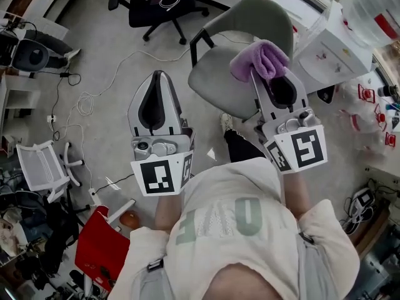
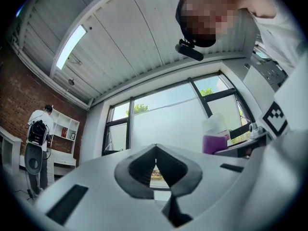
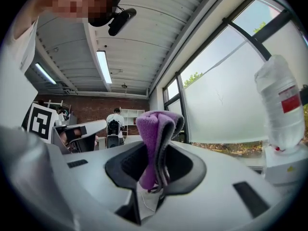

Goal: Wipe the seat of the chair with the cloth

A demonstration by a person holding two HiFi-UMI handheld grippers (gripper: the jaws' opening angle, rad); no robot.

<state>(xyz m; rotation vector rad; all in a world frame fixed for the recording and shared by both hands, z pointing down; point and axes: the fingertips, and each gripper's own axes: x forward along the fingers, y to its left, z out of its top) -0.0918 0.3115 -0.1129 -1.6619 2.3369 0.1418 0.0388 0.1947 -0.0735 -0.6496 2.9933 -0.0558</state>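
At tip of right gripper (image 1: 270, 75): purple fleecy cloth (image 1: 259, 60), bunched into thick soft folds and doubled over itself. Same cloth (image 3: 156, 138) close up in right gripper view: fuzzy nap, one outer fold greyish, a few loose threads at lower end.

Below it in head view: grey-green padded office chair (image 1: 215, 83), curved backrest, black armrest, seat bare. Standing on grey concrete floor (image 1: 106, 55), with white cable (image 1: 94, 99) looping across. Black swivel chair (image 1: 159, 5) further off, white drawer unit (image 1: 325, 52) just beside grey-green chair. Right gripper view: large frosted window (image 3: 226, 100), brick back wall (image 3: 82, 107), clear plastic bottle (image 3: 279, 105) with red label upright on white box, person (image 3: 114, 121) standing near far shelves.

Cloth pinched between right gripper jaws, clamped mid-fold. Top bulging above jaw tips, lower end hanging inside jaw opening. Overlaps rear of seat near backrest in head view. Can't tell whether touching seat.

Left gripper (image 1: 159, 74) well left of cloth, over floor beside chair. Jaws pressed together at tips, nothing between.
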